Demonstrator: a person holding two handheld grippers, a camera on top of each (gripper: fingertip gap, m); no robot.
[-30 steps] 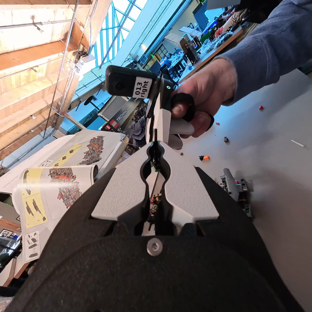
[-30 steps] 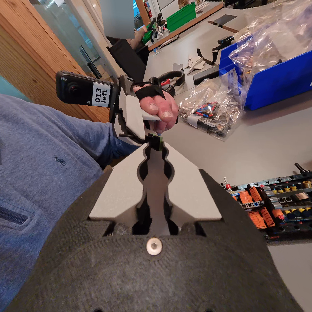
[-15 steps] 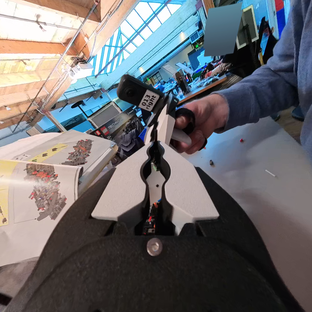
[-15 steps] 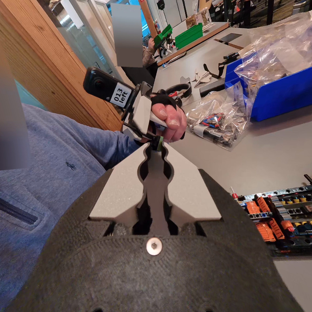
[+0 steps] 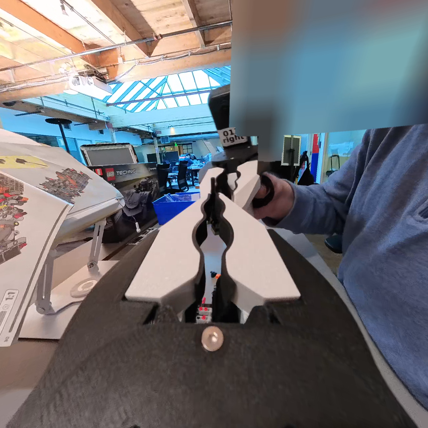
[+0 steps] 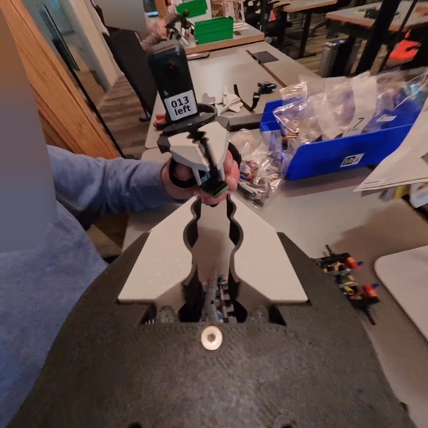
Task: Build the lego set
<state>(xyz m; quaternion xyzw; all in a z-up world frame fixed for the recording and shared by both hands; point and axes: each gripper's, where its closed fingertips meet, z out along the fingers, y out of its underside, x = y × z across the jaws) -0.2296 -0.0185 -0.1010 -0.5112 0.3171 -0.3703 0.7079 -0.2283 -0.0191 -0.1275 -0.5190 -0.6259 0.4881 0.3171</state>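
My left gripper (image 5: 214, 196) is shut on a thin black axle (image 5: 212, 185), held in the air. A small black-and-green piece (image 6: 214, 188) sits on the axle's end and also shows between the fingers in the left wrist view (image 5: 215, 225). In the right wrist view the left gripper (image 6: 210, 180) points down toward my right gripper (image 6: 213, 199). The right gripper is open and empty, its tips on either side just below the piece. One of its white fingers (image 5: 246, 185) shows beyond the left gripper. A partly built Lego assembly (image 6: 347, 278) lies on the grey table (image 6: 312, 208).
An open instruction booklet (image 5: 34, 208) stands on a stand at the left, with the Lego box (image 5: 129, 176) behind it. A blue bin (image 6: 347, 148) with plastic bags and a bag of loose parts (image 6: 254, 176) sit at the back. A second assembly (image 6: 217, 296) lies below the right gripper. Both grippers' tips are close together, under 4 cm apart. The partly built Lego assembly (image 6: 347, 278) is about equally far from each gripper, around 25 cm.
The right gripper has opened and let go of the black-and-green piece, which stays on the axle in the left gripper. Both grippers have rolled upright and tilted.
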